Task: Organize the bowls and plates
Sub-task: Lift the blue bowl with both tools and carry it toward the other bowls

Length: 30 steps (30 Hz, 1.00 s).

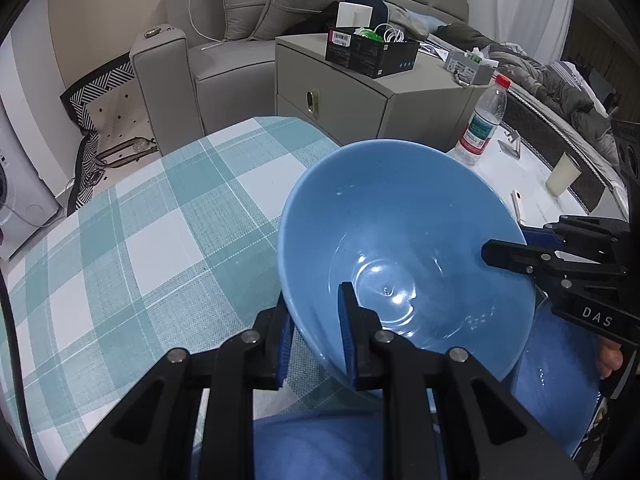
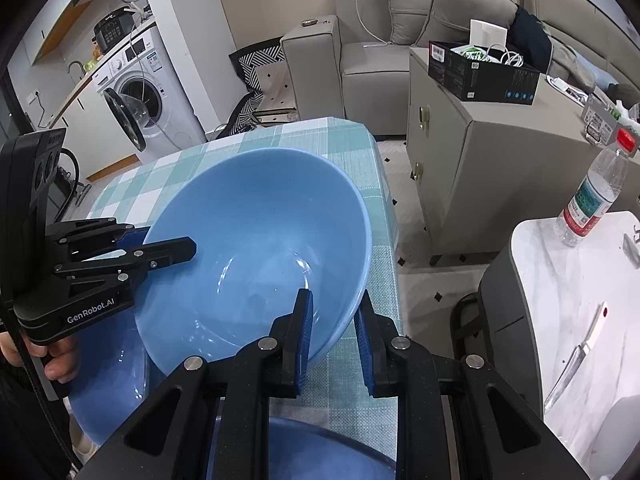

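Only the right wrist view showed the white front-loading washing machine (image 2: 140, 92). The glossy round blue ceramic bowl (image 1: 404, 240) hung tilted above the checked-cloth desk (image 1: 140, 220), its rim pinched by left claw (image 1: 316, 340) and right claw (image 2: 334, 344).

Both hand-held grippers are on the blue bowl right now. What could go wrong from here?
1. The blue bowl is tilted and held only by thin rim pinches from the left hand-held gripper and right hand-held gripper; glazed ceramic may slip.
2. If one lets go first, it could drop onto the blue dishes underneath and chip.
3. It hangs near the edge of the checked tablecloth; a slip could send it to the floor.
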Each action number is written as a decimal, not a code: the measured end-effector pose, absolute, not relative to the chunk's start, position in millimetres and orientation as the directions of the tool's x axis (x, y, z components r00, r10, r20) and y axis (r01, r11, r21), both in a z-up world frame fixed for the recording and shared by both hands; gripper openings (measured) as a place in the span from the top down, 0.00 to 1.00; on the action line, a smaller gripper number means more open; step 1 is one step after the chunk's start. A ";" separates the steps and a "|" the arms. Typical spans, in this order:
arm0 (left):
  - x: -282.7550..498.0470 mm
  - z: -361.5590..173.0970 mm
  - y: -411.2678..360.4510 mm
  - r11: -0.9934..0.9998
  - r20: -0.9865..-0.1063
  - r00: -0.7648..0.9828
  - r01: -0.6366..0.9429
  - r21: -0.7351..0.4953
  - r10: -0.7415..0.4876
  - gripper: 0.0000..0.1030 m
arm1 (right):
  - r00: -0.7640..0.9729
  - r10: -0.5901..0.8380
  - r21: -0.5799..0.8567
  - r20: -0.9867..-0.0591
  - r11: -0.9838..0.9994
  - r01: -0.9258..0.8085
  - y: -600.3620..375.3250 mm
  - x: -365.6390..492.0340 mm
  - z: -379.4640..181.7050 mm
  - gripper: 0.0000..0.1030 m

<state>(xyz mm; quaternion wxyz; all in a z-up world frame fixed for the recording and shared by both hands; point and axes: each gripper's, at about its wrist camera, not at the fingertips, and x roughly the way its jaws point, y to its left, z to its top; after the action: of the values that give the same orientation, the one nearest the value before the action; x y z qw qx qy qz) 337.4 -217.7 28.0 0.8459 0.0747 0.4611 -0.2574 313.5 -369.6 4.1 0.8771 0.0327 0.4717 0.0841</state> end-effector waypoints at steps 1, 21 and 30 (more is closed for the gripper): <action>336.6 30.3 -218.0 0.856 -0.815 0.445 0.504 -0.113 -0.370 0.82 | 0.545 0.177 0.136 -0.819 0.984 -0.116 -369.8 312.0 6.4 0.79; 305.8 74.9 -210.6 0.855 -0.749 0.520 0.506 -0.117 -0.410 0.82 | 0.627 0.155 0.104 -0.764 0.988 -0.118 -361.1 269.4 60.9 0.79; 284.8 92.1 -199.5 0.864 -0.722 0.559 0.493 -0.106 -0.407 0.82 | 0.656 0.163 0.092 -0.737 0.986 -0.142 -348.2 247.5 82.4 0.79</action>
<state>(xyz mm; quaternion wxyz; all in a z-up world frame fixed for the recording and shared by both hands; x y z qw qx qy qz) 284.8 -199.5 92.1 0.8812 0.0541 0.3940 -0.2554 247.5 -348.2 82.4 0.9098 0.0130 0.4062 0.0840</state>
